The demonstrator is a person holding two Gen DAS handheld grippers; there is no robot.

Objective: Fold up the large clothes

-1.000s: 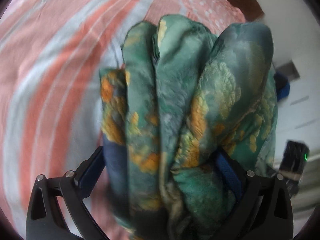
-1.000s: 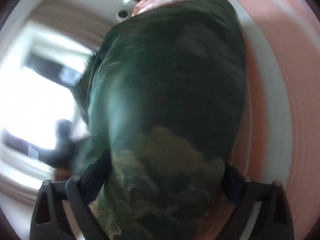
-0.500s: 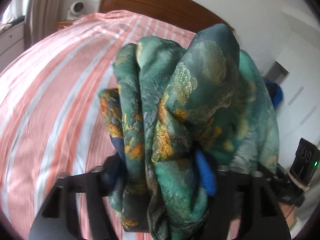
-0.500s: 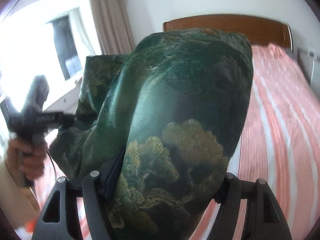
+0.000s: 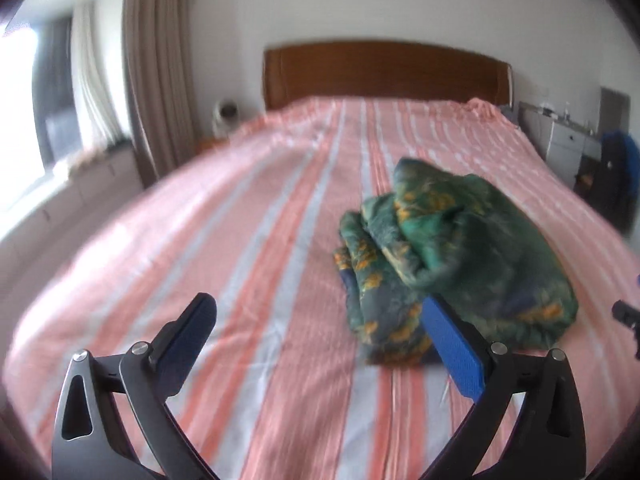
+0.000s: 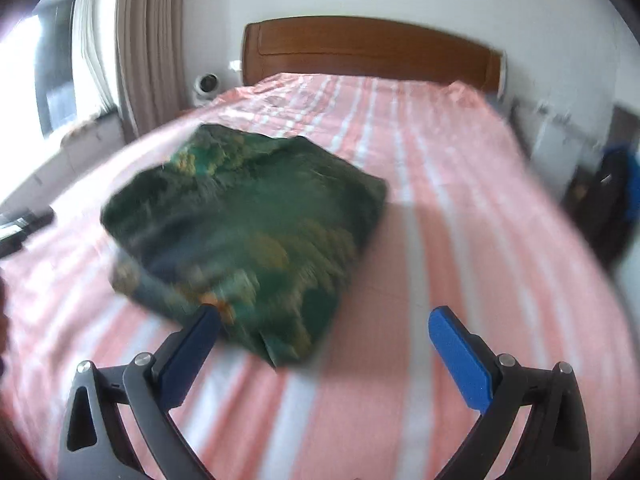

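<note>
A folded green garment point(image 5: 452, 256) with gold and orange print lies in a bundle on the striped bed point(image 5: 240, 240). My left gripper point(image 5: 320, 320) hangs above the bed just left of the bundle, its jaws opening wide with nothing between them. In the right wrist view the garment point(image 6: 248, 224) lies ahead and to the left. My right gripper point(image 6: 324, 324) is over the bundle's near right corner, jaws opening wide, pads clear of the cloth. The tip of the right gripper point(image 5: 626, 316) shows at the left wrist view's right edge.
A wooden headboard point(image 5: 384, 72) closes the bed's far end. Beige curtains point(image 5: 156, 92) and a window stand at the left. A white cabinet point(image 5: 568, 144) and a dark blue bag point(image 5: 616, 176) sit by the bed's right side. A small white device point(image 6: 206, 86) is beside the headboard.
Both grippers let go of the green bundle and their jaws spread wide. The bundle now lies on the bed, and both grippers have risen and tipped up toward the headboard.
</note>
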